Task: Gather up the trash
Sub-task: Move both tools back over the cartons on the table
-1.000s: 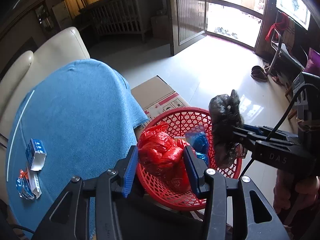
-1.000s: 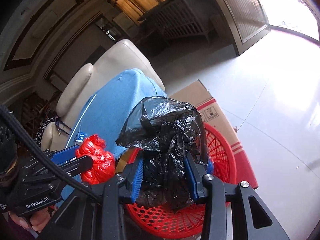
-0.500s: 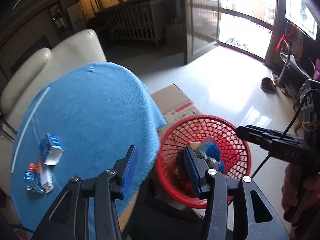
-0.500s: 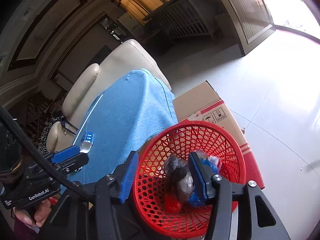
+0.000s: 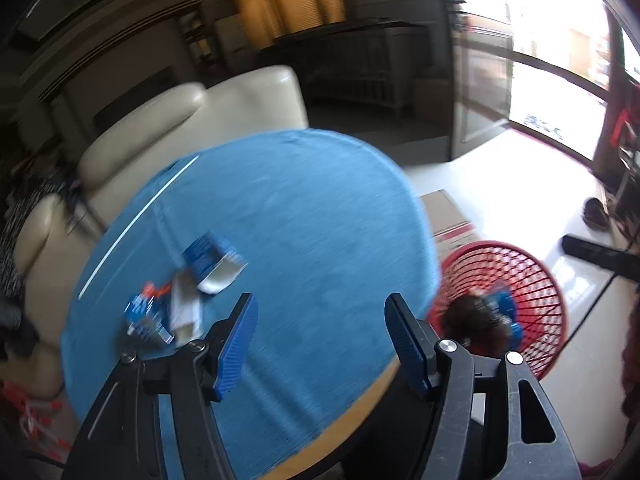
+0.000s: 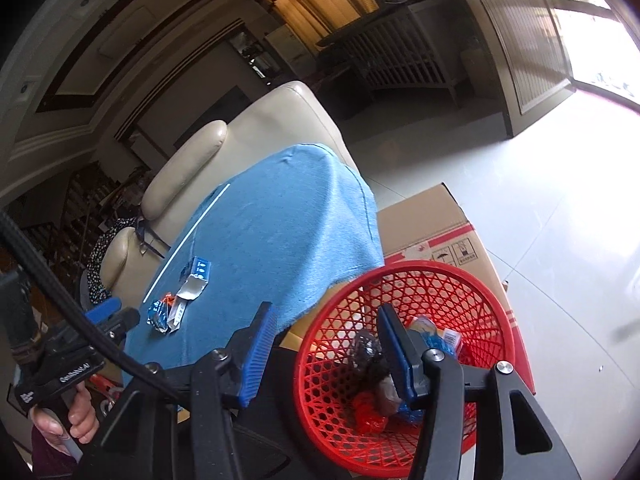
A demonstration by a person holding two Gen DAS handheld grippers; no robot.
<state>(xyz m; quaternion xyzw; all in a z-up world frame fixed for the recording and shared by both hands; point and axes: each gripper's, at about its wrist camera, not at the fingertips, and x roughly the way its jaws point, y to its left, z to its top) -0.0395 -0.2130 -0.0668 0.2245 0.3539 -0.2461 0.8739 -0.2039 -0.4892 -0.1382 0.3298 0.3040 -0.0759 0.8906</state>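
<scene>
Left gripper open, empty, over blue-cloth round table. Remaining trash, blue-white crumpled cartons and wrappers, lies ahead-left, near. Right gripper open, empty, above red mesh plastic basket; left nearer.
</scene>
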